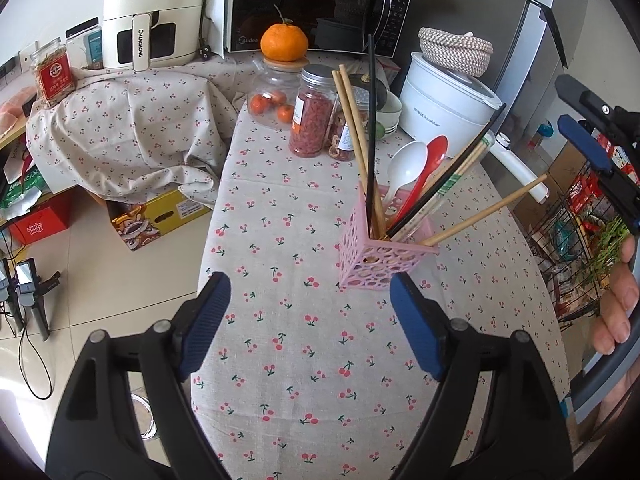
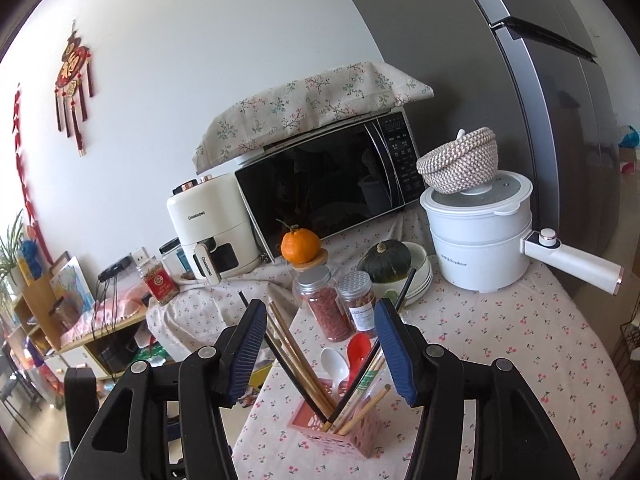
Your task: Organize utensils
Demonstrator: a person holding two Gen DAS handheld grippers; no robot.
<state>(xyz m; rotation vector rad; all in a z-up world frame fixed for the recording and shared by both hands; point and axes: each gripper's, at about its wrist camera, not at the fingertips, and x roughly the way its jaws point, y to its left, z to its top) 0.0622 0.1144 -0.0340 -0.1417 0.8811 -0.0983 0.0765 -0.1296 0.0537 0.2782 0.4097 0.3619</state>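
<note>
A cherry-print worktop [image 1: 312, 360] fills both views. The left gripper [image 1: 310, 322] has its jaws wide apart, empty. The right gripper [image 2: 320, 354] has its jaws parted, gripping nothing, above the pink holder [image 2: 340, 428] of chopsticks [image 2: 304, 364] and spoons [image 2: 334, 364] at lower centre.

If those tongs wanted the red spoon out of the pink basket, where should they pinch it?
Probably on the red spoon's narrow neck just below the bowl, coming from above. It stands bowl up in the pink basket, leaning back beside the white spoon, with its handle buried among chopsticks. The neck is the slimmest exposed part, so lifting along its lean should disturb least.
</note>
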